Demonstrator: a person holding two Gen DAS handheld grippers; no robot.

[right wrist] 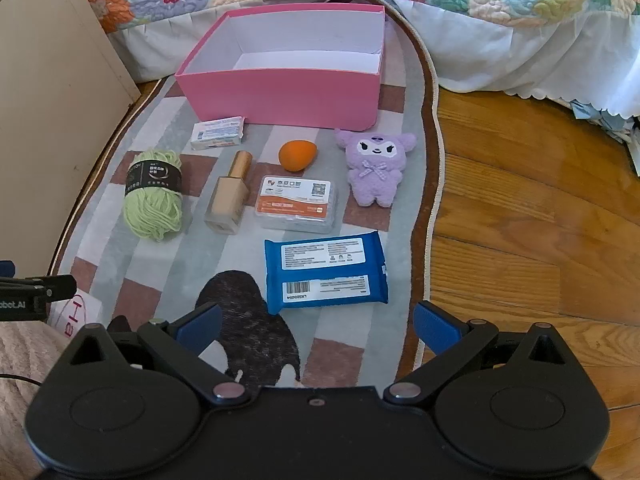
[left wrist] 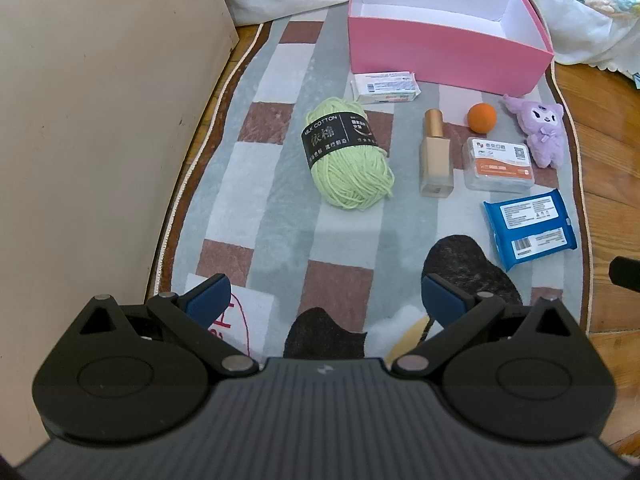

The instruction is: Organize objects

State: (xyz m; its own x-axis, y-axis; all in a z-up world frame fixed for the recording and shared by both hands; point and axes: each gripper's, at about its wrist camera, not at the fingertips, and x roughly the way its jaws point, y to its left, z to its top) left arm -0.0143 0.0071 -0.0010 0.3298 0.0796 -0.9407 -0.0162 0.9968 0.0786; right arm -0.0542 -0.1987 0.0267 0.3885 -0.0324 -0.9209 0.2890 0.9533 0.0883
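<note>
Both grippers, left (left wrist: 326, 298) and right (right wrist: 316, 322), hang empty, jaws apart; blue wipes pack (right wrist: 326, 272) lies at right's 12 o'clock, pink box (right wrist: 280, 96) beyond; advise low approach, pinching pack's short sides squarely to avoid slipping.

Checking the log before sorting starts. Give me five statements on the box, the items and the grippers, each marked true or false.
1. The pink box has nothing in it. True.
2. The green yarn sits inside the box. False: it lies on the rug.
3. Both the left gripper and the right gripper are open and hold nothing. True.
4. The purple plush lies face down. False: its face is up.
5. The orange sponge rests on top of the blue wipes pack. False: they lie apart.
</note>
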